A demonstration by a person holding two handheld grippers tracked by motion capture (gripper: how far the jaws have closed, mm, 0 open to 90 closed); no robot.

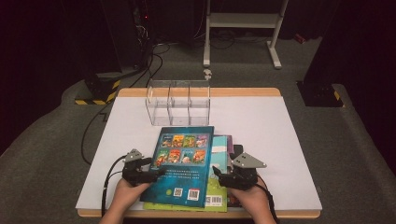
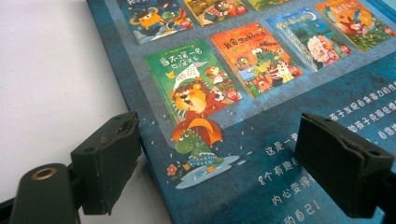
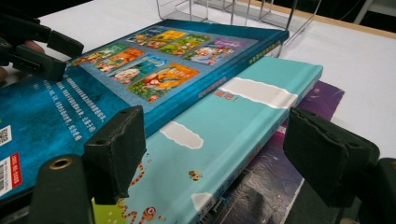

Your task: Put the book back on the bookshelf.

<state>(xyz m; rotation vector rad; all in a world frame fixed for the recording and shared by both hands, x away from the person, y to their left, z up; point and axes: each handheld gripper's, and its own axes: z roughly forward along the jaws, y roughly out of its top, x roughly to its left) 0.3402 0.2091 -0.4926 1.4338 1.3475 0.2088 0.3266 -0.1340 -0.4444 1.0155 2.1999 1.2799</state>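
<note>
Top book [image 1: 181,163] lying long axis away toward the clear rack [image 1: 179,102]; left fingers [image 2: 109,170] wide, straddling its left edge; right fingers [image 3: 116,154] wide, empty.

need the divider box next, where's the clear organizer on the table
In the high view the clear organizer stands at the far middle of the white table, just beyond the far edge of the blue book.
</note>
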